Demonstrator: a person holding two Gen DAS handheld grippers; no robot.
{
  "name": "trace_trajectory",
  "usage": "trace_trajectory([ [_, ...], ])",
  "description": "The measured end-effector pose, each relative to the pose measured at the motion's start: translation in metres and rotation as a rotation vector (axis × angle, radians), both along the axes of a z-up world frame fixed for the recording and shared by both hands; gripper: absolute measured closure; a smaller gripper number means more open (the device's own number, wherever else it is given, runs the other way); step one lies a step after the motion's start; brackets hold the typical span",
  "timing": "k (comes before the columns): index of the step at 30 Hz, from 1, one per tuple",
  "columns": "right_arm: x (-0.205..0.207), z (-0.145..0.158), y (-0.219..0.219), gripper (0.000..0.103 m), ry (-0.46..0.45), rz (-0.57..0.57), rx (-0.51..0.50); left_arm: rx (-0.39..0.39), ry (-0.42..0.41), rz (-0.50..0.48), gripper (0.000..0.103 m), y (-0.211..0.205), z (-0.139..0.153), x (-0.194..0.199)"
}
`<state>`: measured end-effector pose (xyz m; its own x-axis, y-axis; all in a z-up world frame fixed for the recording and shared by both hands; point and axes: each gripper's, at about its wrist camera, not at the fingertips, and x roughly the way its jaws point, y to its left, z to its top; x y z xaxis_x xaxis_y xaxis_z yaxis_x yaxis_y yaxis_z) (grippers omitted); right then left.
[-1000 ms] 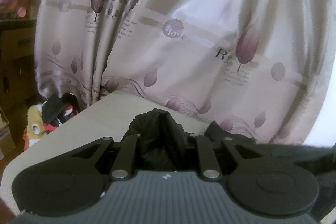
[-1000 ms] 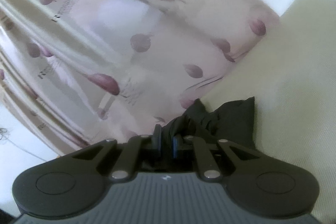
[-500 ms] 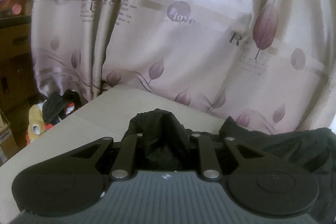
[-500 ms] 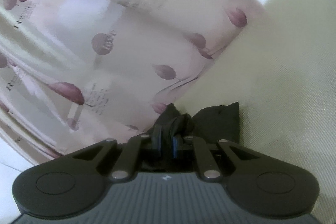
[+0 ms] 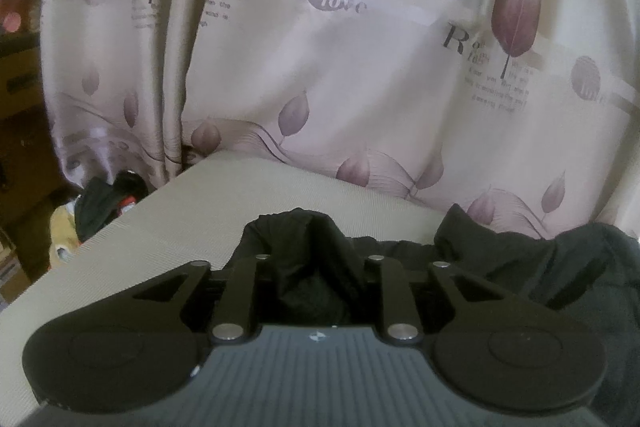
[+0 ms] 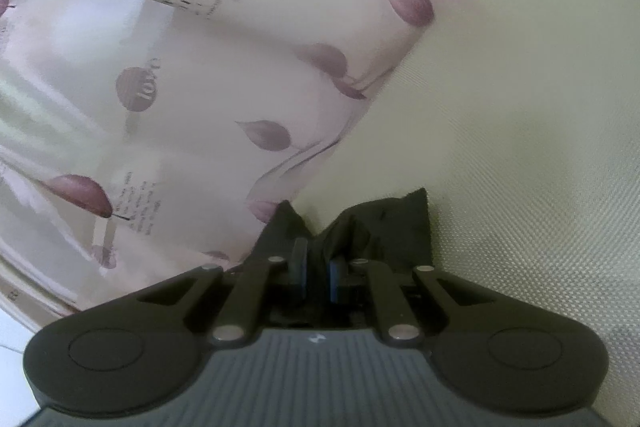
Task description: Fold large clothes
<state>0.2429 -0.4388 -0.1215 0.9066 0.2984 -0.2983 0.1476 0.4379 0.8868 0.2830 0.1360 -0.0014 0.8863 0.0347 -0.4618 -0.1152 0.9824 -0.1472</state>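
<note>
In the left wrist view, at nine o'clock, a heap of dark and yellow clutter [image 5: 94, 211] sits on the floor beside the beige woven-textured tabletop [image 5: 168, 223]. Behind, from ten to two o'clock, hangs a pale satin curtain printed with mauve leaves [image 5: 360, 75]. At six o'clock the left gripper [image 5: 316, 267] has a bunched fold of the black, soft fabric garment [image 5: 540, 259] filling the space between its linkages. Its fingertips are buried in cloth, so I cannot tell for sure whether it is clenched, though the cloth seems held. The rest of the garment trails away toward three o'clock, slack and wrinkled along the table's far edge.

In the right wrist view, the same curtain fills nine to twelve o'clock and the tabletop runs from one to four. At six o'clock the right gripper [image 6: 318, 269] is clenched on a corner of the garment, with cloth pinched between its blue-edged pads [image 6: 299, 263].

The garment's long axis appears to run between the two claws, so the next fold likely depends on keeping that span taut.
</note>
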Motion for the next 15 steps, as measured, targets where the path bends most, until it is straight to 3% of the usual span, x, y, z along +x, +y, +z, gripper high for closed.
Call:
trace_trajectory([
  [12,0.024,-0.019,0.008,0.091,0.068,-0.024,-0.002,-0.040,-0.015,-0.056,0.054,0.006,-0.015,0.011],
  [15,0.026,-0.019,0.010,0.091,0.074,-0.024,-0.013,-0.102,-0.037,-0.072,0.029,0.011,-0.015,0.009],
])
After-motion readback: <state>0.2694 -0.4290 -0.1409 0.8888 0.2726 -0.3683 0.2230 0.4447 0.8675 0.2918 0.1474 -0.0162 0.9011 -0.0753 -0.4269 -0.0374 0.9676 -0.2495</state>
